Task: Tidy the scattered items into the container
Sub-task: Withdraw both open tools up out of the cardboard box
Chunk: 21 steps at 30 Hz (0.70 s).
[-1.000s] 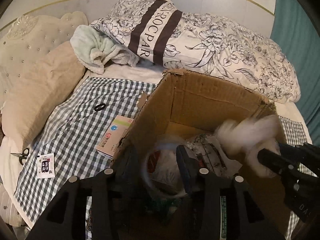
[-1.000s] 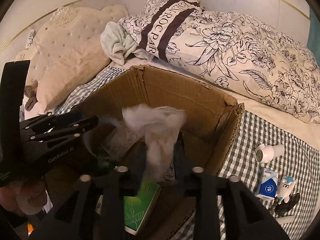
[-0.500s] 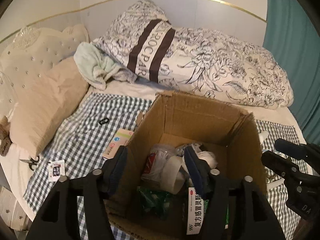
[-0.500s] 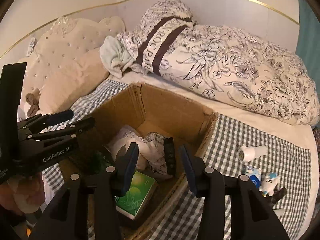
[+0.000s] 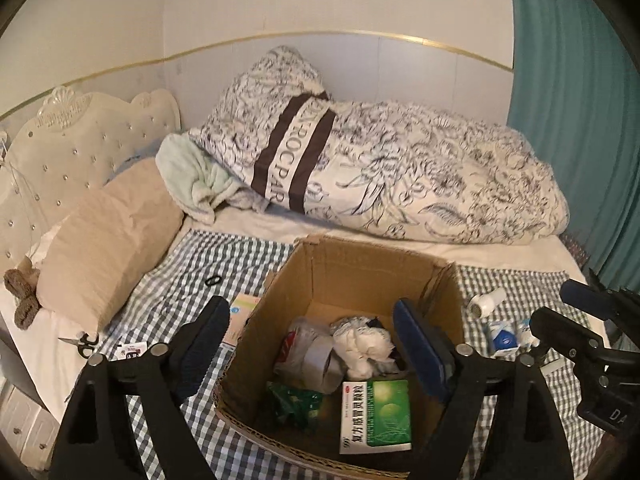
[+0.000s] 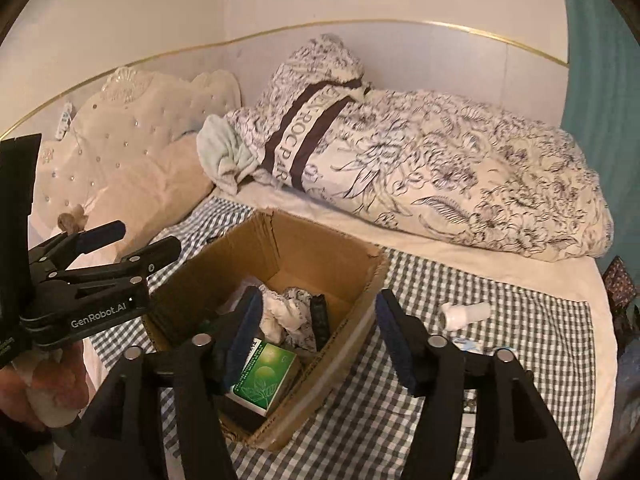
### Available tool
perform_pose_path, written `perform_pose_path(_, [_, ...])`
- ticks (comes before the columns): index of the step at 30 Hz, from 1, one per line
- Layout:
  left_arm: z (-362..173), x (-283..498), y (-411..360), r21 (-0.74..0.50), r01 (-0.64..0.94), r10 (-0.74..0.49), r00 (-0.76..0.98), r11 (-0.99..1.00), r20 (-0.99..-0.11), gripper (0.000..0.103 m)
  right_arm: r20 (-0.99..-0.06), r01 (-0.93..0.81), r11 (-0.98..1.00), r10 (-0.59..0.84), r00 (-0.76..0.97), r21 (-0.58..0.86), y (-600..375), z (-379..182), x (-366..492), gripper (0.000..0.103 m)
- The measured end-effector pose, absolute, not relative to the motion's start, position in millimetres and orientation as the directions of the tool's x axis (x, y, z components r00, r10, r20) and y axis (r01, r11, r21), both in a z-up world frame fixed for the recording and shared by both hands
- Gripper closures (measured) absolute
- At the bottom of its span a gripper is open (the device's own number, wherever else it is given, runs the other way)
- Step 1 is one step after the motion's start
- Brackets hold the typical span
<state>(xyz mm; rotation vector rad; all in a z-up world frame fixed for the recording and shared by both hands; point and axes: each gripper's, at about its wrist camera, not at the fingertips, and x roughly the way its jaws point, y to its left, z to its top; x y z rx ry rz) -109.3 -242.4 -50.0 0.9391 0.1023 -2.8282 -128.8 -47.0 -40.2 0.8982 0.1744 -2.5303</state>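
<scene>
while your left gripper (image 5: pixel 310 350) and right gripper (image 6: pixel 316 334) open empty, the crumpled white cloth (image 5: pixel 362 346) lies inside the brown cardboard box (image 5: pixel 360 264).

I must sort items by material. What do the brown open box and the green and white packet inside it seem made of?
Brown open box: corrugated cardboard, matte; fluted layers show along its cut rim. Green and white packet: probably thin printed paperboard, slightly glossy, with sharp folded edges.

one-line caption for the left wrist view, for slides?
Left gripper, fingers opening and empty, above the cardboard box of tidied items on the checked bedspread.
</scene>
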Motion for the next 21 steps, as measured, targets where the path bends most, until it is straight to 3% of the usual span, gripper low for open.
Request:
perform_pose_path(4, [-34, -94, -231, -0.021, 0.163, -0.122, -0.817, -0.986, -0.564, 0.010, -0.598, 0.434, -0.900, -0.366, -0.713, 0.033, -32, -26, -116, 0.034])
perform_pose_path(8, [-22, -83, -220, -0.023, 0.159, -0.122, -0.834, -0.987, -0.539, 0.004, -0.576, 0.425, -0.904, -0.372, -0.728, 0.045, -16, -15, -104, 0.016])
perform_pose_path(14, [-5, -64, -202, -0.048, 0.161, -0.116, -0.858, -0.986, -0.500, 0.000, -0.545, 0.400, -0.916, -0.356, -0.760, 0.041, 6, 0, -85, 0.002])
perform_pose_path(21, [8, -49, -179, -0.056, 0.129, -0.087, -0.876, -0.990, -0.475, 0.000, -0.519, 0.345, -0.938, -0.310, -0.796, 0.031, 38, 11, -67, 0.000])
